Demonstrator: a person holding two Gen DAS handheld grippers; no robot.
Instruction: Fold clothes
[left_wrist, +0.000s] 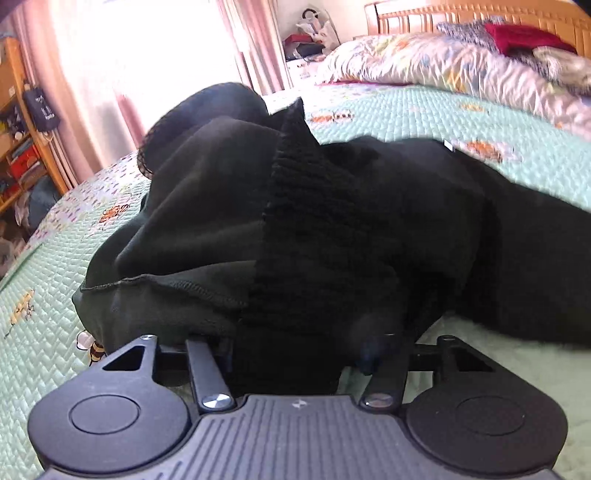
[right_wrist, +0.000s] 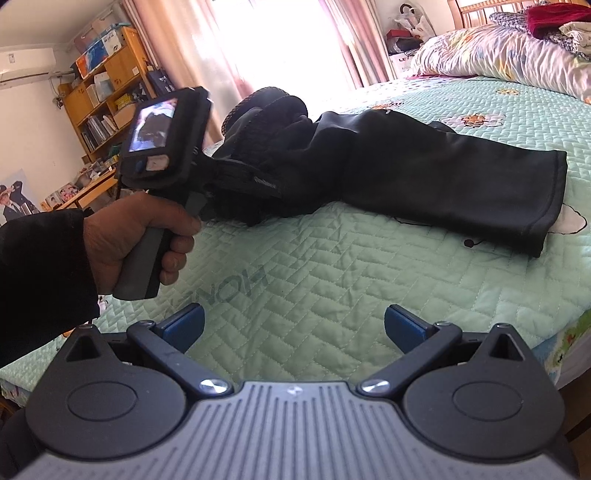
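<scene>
Bunched black fabric of the black trousers (left_wrist: 295, 221) is pressed right against the left gripper (left_wrist: 295, 354), whose jaws are closed on the ribbed waist end. From there the garment's long axis is seen running away rightward across the bed (right_wrist: 332, 280) to the leg hem (right_wrist: 546, 206), short of the near edge. Well apart on open quilt, the right gripper (right_wrist: 293, 325) is held with jaws spread and empty; pillows (right_wrist: 498, 55) are heaped beyond.

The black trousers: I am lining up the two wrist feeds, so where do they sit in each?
Left wrist view: the black trousers fill the centre, bunched waistband over the left gripper.
Right wrist view: they lie across the upper middle, hem to the right, beyond the open right gripper.
Shared landmark: the floral pillow at the bed's head.
</scene>
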